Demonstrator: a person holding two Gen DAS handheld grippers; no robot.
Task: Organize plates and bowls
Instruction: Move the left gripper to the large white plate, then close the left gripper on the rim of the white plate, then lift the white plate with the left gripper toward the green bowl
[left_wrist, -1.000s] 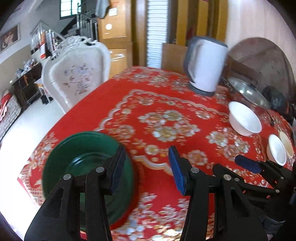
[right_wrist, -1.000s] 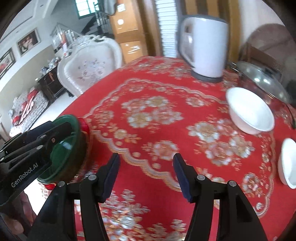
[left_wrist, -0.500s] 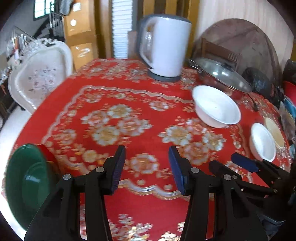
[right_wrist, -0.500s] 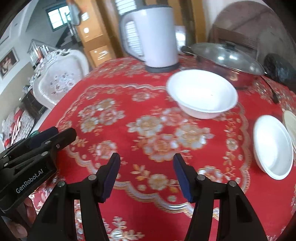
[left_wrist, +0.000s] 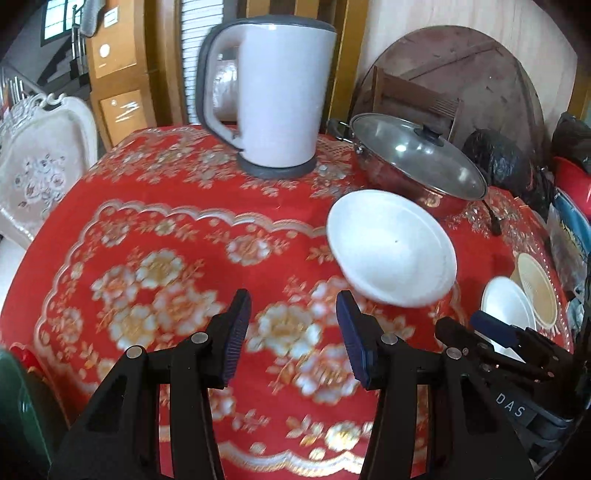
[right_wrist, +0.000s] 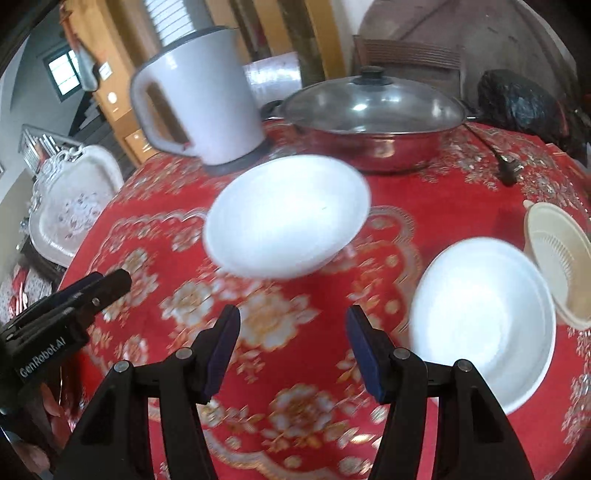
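Observation:
A large white bowl (left_wrist: 391, 247) sits on the red floral tablecloth (left_wrist: 177, 229), ahead and right of my open, empty left gripper (left_wrist: 293, 339). It also shows in the right wrist view (right_wrist: 288, 216), ahead of my open, empty right gripper (right_wrist: 293, 350). A smaller white bowl (right_wrist: 484, 310) lies to the right, touching a cream strainer bowl (right_wrist: 557, 254). Both show in the left wrist view, the white bowl (left_wrist: 508, 310) and the strainer bowl (left_wrist: 537, 291). A green plate (left_wrist: 18, 421) on something red sits at the lower left edge.
A white electric kettle (left_wrist: 273, 99) and a lidded steel pot (left_wrist: 417, 162) stand at the back of the table. A black plug and cord (right_wrist: 506, 170) lie beside the pot. A white chair (left_wrist: 33, 170) stands at the left. A black bag (right_wrist: 524, 99) is at the back right.
Both grippers have swung right and forward, away from the green plate, toward the white bowls. The large white bowl is now close ahead. Both stayed open and empty.

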